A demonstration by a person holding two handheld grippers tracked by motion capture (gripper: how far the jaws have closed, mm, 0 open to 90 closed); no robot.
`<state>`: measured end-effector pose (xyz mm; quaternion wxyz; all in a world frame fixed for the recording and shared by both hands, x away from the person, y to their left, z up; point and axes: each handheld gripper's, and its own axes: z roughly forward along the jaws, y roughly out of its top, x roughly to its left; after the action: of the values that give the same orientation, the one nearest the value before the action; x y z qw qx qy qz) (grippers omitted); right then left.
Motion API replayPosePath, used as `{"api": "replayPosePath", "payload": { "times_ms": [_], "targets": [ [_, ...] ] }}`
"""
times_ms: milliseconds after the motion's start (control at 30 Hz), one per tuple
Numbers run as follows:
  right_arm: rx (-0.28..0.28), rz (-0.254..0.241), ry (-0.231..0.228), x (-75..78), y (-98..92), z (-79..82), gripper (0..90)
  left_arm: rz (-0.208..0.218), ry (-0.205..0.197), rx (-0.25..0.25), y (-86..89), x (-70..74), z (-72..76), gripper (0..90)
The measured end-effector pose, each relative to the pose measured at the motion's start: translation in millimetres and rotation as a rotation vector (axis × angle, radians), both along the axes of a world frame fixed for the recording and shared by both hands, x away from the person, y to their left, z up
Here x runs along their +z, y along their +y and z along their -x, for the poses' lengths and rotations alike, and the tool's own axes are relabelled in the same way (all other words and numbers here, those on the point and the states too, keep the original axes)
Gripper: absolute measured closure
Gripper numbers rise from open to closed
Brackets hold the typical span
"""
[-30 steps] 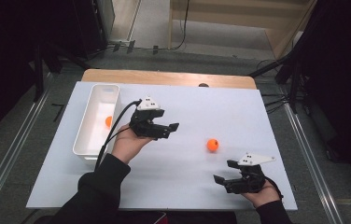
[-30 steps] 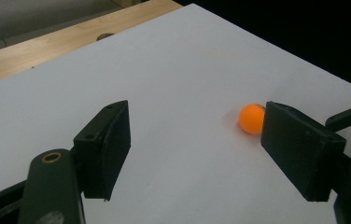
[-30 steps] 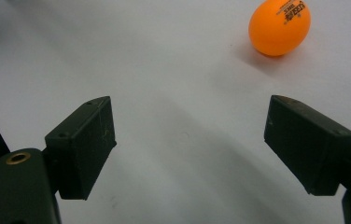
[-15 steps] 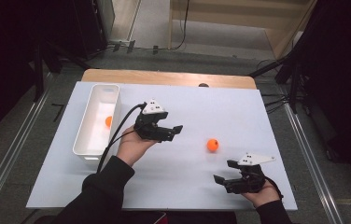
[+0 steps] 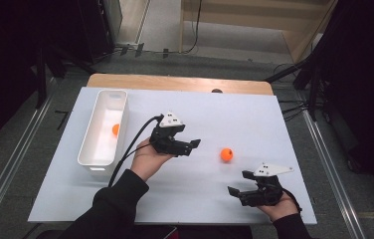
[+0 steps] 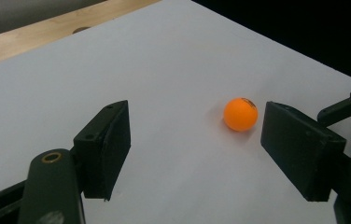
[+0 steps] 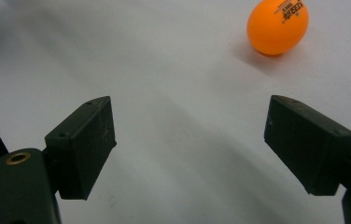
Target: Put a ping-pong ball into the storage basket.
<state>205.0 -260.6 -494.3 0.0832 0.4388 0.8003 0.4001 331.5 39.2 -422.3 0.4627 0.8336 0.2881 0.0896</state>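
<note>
A: Starting with the biggest thing, the white desk [image 5: 185, 189] is carrying everything, and a wooden strip is running along its far edge. Next in size, the white bin [image 5: 91, 158] is sitting lengthwise on the person's left side, with one orange ball [image 5: 116, 129] lying inside it.

B: And the hands?

A: The left claw [image 5: 191, 146] is hovering over the middle of the desk, just right of the bin, with its jaws pointing across toward the right. They are standing spread and nothing is sitting between them. The right claw [image 5: 238, 183] is waiting near the front right corner, also spread and pinching nothing.

B: So where is the loose ball lying?

A: The loose orange ball [image 5: 227, 154] is resting on bare desk between the two claws, touching neither. In the left gripper view the loose ball [image 6: 241, 114] is sitting ahead of the jaws and off toward the right one, not centred in the gap. In the right gripper view it [image 7: 277, 25] is lying farther ahead, again toward the right side.

B: Which hand is looking better placed?

A: Both are near, but I am judging the left to be the one working: its jaws are already aiming at the ball. Being round, the ball is offering no long axis to line up with. The claw is needing to slide a little sideways and forward so the ball falls midway between the pads.
</note>
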Motion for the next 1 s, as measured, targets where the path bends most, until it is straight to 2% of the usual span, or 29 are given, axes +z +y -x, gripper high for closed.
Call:
{"api": "replayPosePath", "payload": {
  "times_ms": [100, 200, 233, 367, 500, 1000],
  "targets": [
    [-0.001, 0.001, 0.000, 0.0, 0.1, 0.0, 14.9, 0.002, 0.000, -0.005, -3.4, -3.6, 1.3, 24.5],
    [0.000, 0.002, -0.001, -0.2, 0.0, -0.2, 14.9, -0.015, 0.002, -0.014, -7.2, -7.0, 2.3, 24.6],
    [-0.001, 0.002, 0.000, -0.3, -0.1, -0.3, 14.9, -0.007, -0.002, -0.012, -8.7, -8.2, 2.7, 24.5],
    [-0.009, 0.000, 0.005, -1.5, 0.1, -0.8, 14.9, -0.026, -0.005, -0.026, -13.7, -11.6, 2.9, 24.5],
    [-0.009, 0.000, 0.008, -2.1, 0.1, -1.5, 14.9, -0.013, 0.000, -0.030, -17.4, -12.2, 1.8, 24.6],
    [-0.005, 0.003, 0.008, -1.9, 1.4, -1.0, 14.9, -0.015, 0.011, -0.048, -38.9, -15.1, -5.4, 24.6]
  ]
}}
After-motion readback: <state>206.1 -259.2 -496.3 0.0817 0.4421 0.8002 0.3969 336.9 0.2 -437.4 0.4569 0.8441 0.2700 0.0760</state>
